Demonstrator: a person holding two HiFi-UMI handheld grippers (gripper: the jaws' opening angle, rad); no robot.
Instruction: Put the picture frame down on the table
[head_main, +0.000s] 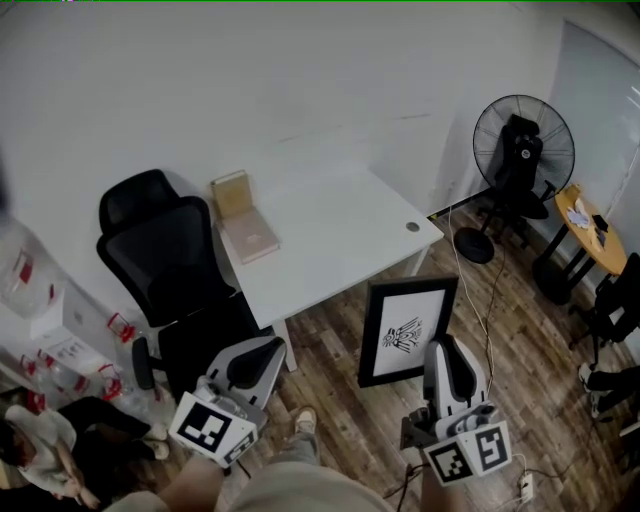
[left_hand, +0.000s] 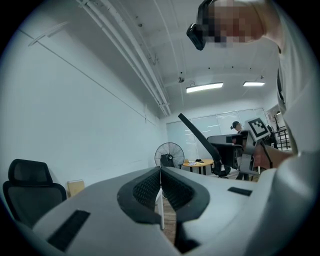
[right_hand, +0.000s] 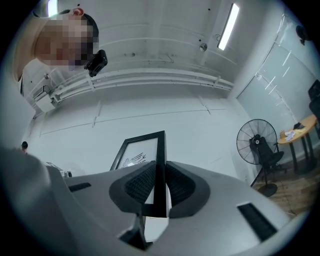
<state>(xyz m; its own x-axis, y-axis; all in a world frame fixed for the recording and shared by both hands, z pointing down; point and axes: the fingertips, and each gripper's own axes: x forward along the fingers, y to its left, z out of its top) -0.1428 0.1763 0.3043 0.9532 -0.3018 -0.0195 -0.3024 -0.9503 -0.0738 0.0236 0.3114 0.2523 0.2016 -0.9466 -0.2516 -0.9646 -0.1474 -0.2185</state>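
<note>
The right tongs (right_hand: 160, 186) are clenched on a side edge of the black frame (head_main: 405, 330), near its corner. The frame stands upright above them, over the floor and short of the bench (head_main: 340, 225) ahead. The left tongs (left_hand: 160, 187) are pressed together on nothing. A chair (head_main: 165, 250) stands ahead of the left tongs, and a fan (head_main: 523, 150) well ahead-right of the right tongs.

Right tool (right_hand: 159, 187) clamped on black picture frame (right_hand: 159, 150), fan (right_hand: 257, 142) beyond.
</note>
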